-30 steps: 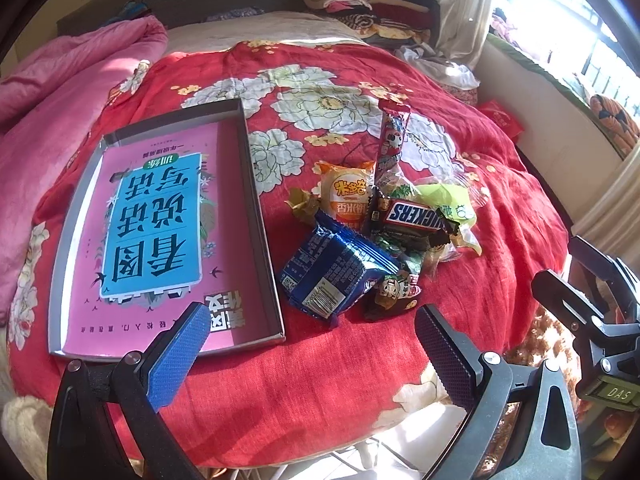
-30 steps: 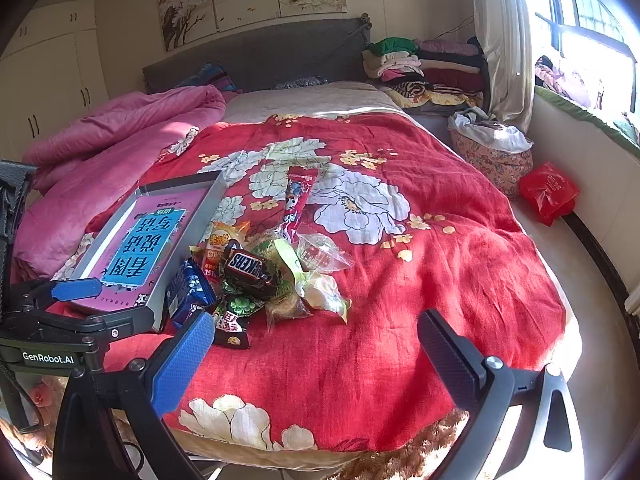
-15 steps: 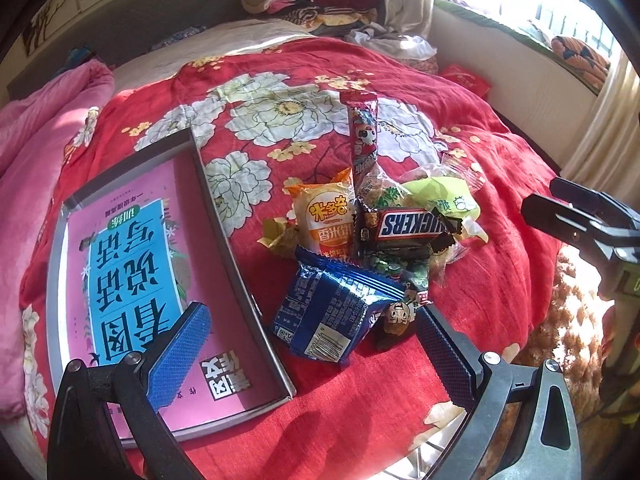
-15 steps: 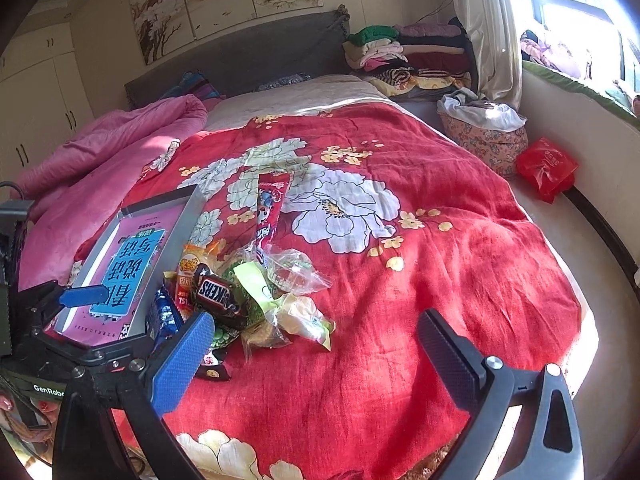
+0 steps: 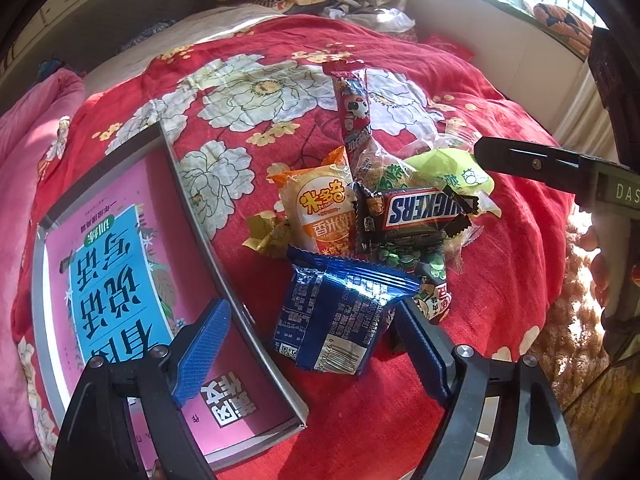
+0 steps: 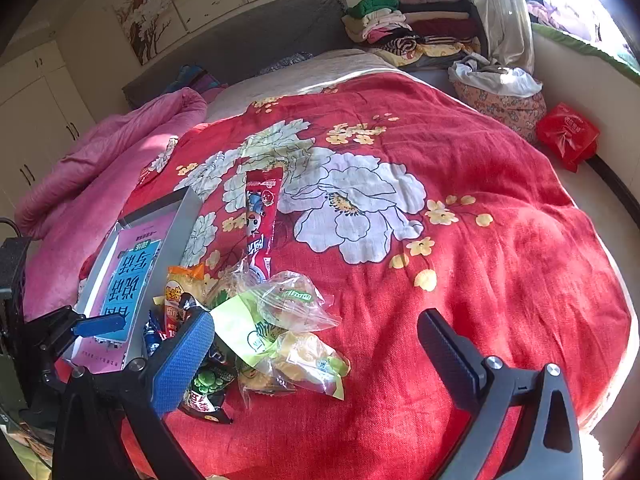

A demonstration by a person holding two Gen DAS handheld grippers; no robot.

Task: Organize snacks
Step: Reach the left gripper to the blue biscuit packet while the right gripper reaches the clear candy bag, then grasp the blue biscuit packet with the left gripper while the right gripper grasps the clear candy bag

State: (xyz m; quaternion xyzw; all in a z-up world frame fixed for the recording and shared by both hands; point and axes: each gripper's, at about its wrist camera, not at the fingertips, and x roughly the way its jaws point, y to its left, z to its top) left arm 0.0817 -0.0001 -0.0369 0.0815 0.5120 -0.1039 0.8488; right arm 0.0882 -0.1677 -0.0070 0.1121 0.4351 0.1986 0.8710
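Observation:
A pile of snacks lies on the red flowered bedspread (image 5: 400, 400). It holds a blue foil packet (image 5: 344, 312), a Snickers bar (image 5: 420, 210), an orange rice-cracker packet (image 5: 320, 208), a long red stick packet (image 5: 354, 112) and a green packet (image 5: 448, 168). My left gripper (image 5: 312, 348) points down over the blue packet, which lies between its jaws. The jaws are closing, and the left blue pad (image 5: 200, 348) is still clear of the foil. My right gripper (image 6: 316, 356) stands open above clear bags of pastries (image 6: 296, 304), holding nothing.
A grey tray (image 5: 200, 232) lined with a pink and blue printed sheet lies left of the pile. A pink quilt (image 6: 100, 168) is bunched at the far left. Folded clothes (image 6: 404, 28) are stacked by the headboard. The bed's edge runs close below both grippers.
Both grippers have come closer to the snack pile and rolled a little. The left jaws have narrowed around the blue packet. The right gripper's finger now reaches further into the left wrist view.

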